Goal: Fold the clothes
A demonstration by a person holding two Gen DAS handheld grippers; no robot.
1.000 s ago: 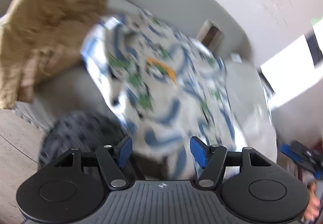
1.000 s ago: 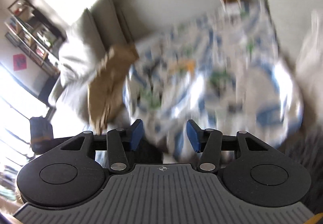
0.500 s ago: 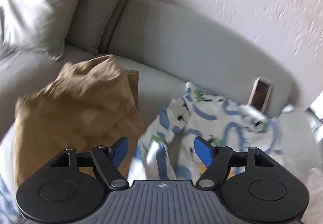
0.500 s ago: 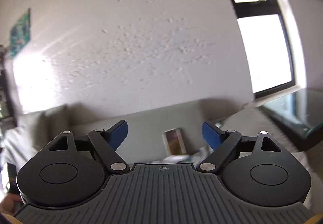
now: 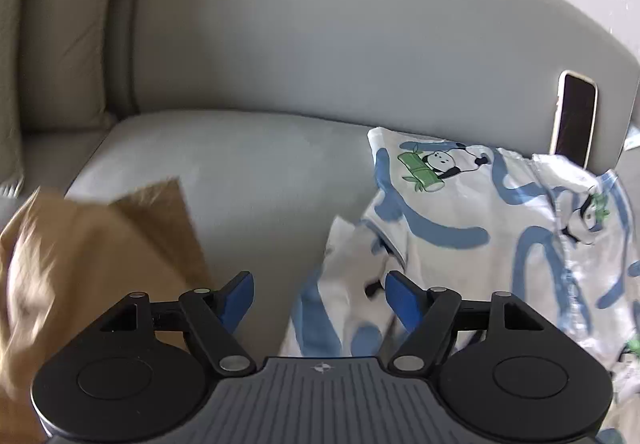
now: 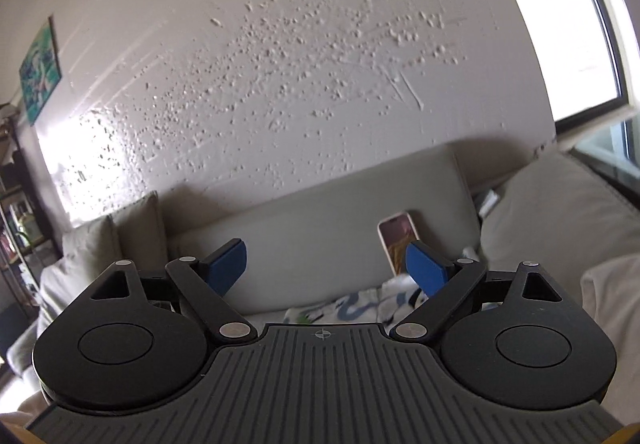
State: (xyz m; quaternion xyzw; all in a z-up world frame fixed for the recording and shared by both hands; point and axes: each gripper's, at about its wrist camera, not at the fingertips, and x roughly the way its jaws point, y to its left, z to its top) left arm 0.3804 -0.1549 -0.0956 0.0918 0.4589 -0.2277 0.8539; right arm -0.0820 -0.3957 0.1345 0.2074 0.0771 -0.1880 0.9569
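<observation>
A white garment with blue swirls and a panda print (image 5: 460, 220) lies crumpled on the right of the grey sofa seat (image 5: 256, 172). A tan garment (image 5: 80, 260) lies at the left. My left gripper (image 5: 320, 294) is open and empty, low over the seat between the two garments, its right finger at the panda garment's edge. My right gripper (image 6: 326, 266) is open and empty, raised and facing the sofa back; a strip of the panda garment (image 6: 352, 308) shows below it.
A phone (image 5: 574, 118) leans upright against the sofa back behind the panda garment; it also shows in the right wrist view (image 6: 400, 240). Cushions (image 6: 92, 256) sit at the sofa's left end, a pale cushion (image 6: 560, 220) at the right. A textured wall (image 6: 280, 64) rises behind.
Both grippers have swung up from the garments to face the sofa back and wall. The left has since moved lower and closer to the seat. Both stay open.
</observation>
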